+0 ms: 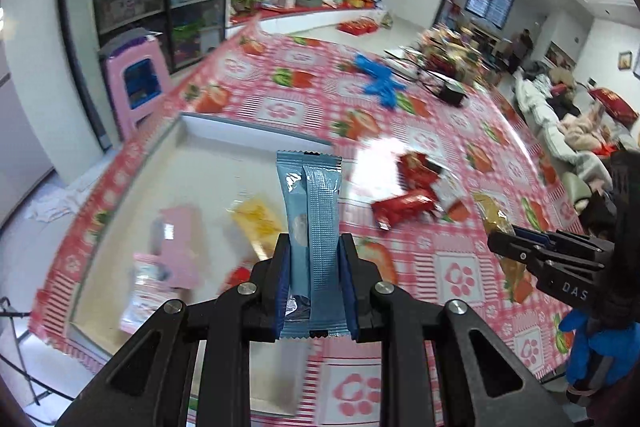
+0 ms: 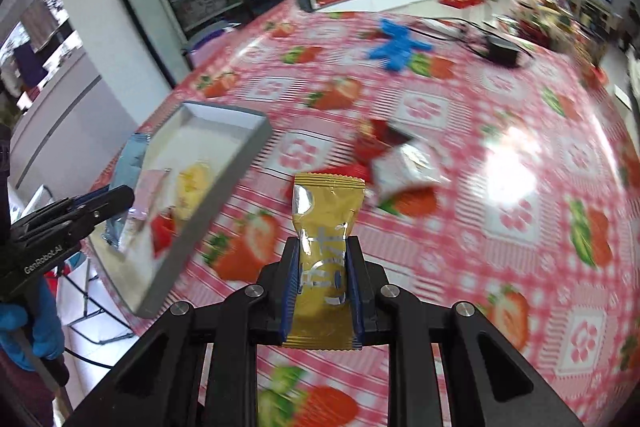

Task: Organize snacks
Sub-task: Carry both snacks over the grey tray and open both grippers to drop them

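Observation:
My left gripper (image 1: 314,259) is shut on a light blue snack packet (image 1: 314,227), held upright above the near part of a shallow grey tray (image 1: 224,123). Inside the tray lie a yellow packet (image 1: 260,219), a pink packet (image 1: 180,247) and a small red one (image 1: 238,275). My right gripper (image 2: 323,259) is shut on a gold snack packet (image 2: 326,227), lifted over the strawberry tablecloth to the right of the tray (image 2: 240,147). Red and white packets (image 2: 392,159) lie loose on the cloth beyond it. The left gripper (image 2: 100,203) with its blue packet shows at the left of the right wrist view.
A blue glove (image 1: 380,83) and a black box with cables (image 1: 452,93) lie farther back on the table. A pink stool (image 1: 136,83) stands by the table's left edge. A hand in a blue glove (image 1: 596,351) holds the right gripper (image 1: 504,241). Glass cabinets stand behind.

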